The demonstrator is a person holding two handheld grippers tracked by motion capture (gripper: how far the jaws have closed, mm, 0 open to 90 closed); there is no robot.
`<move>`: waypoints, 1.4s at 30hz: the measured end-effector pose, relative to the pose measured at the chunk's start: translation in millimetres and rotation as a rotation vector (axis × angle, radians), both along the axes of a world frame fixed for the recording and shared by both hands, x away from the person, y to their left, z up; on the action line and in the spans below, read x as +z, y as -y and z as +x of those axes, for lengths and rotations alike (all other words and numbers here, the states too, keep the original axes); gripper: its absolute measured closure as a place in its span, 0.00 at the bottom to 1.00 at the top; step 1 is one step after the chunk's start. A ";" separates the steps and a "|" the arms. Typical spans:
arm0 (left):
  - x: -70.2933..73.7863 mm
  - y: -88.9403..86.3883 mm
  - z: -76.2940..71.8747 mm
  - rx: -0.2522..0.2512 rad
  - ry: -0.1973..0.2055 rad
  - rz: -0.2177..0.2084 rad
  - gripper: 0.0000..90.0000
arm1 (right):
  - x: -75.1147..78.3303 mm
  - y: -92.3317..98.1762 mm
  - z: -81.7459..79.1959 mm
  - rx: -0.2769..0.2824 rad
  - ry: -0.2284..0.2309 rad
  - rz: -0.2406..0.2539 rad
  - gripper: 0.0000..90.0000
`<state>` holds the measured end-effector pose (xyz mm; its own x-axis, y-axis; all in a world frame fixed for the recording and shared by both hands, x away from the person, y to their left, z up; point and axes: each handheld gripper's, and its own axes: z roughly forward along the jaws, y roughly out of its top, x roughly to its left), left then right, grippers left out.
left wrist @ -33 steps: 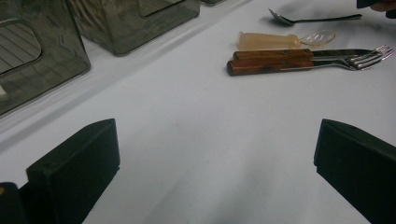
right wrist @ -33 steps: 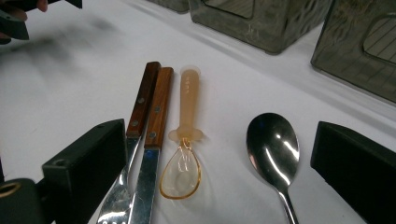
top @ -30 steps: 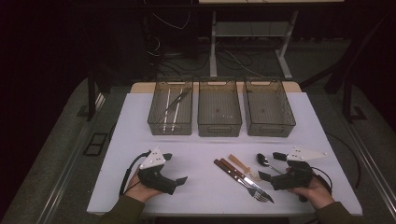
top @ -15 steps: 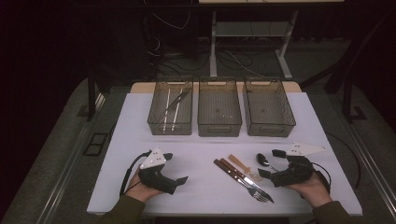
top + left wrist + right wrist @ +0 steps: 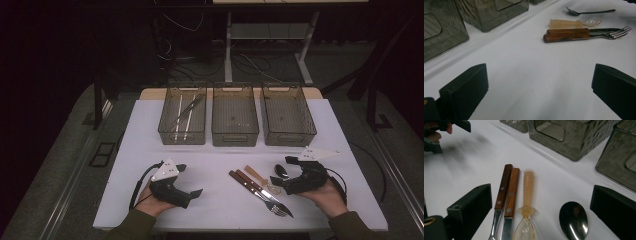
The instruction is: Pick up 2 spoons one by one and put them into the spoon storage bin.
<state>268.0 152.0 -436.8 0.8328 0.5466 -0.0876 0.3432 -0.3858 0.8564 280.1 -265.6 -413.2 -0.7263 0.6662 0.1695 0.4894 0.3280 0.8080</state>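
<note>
On the white table (image 5: 215,165) lies a row of cutlery: two wooden-handled pieces (image 5: 249,182), one of them a fork, an amber plastic spoon (image 5: 258,176) and a metal spoon (image 5: 281,170). My right gripper (image 5: 282,171) is open, low over the table, with its jaws either side of the cutlery ends. In the right gripper view the wooden handles (image 5: 507,187), amber spoon (image 5: 528,192) and metal spoon bowl (image 5: 573,220) lie between the jaws. My left gripper (image 5: 190,180) rests open at the front left, holding nothing. The left gripper view has the wooden handles (image 5: 566,35) farther off.
Three dark see-through bins stand in a row at the back: the left bin (image 5: 182,136) holds a few long thin utensils, while the middle bin (image 5: 235,138) and right bin (image 5: 290,138) look nearly bare. The table's front edge runs just below both hands.
My right gripper has edged left and slightly away from the person, closing in on the cutlery. The left gripper has stayed put.
</note>
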 end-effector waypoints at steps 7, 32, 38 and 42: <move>0.6 -0.4 -0.5 0.014 0.010 0.000 0.01 | 0.3 -8.8 6.7 0.031 0.005 0.000 0.15; -3.3 2.8 -1.1 0.022 0.025 0.079 0.06 | -3.8 -50.0 32.0 0.093 -0.029 -0.058 0.30; -2.8 3.4 -1.7 0.015 0.032 0.087 0.06 | -5.7 -57.0 38.9 0.099 -0.052 -0.083 0.40; -2.6 3.6 -1.9 0.013 0.039 0.084 0.06 | -8.5 -60.6 44.0 0.112 -0.076 -0.105 0.47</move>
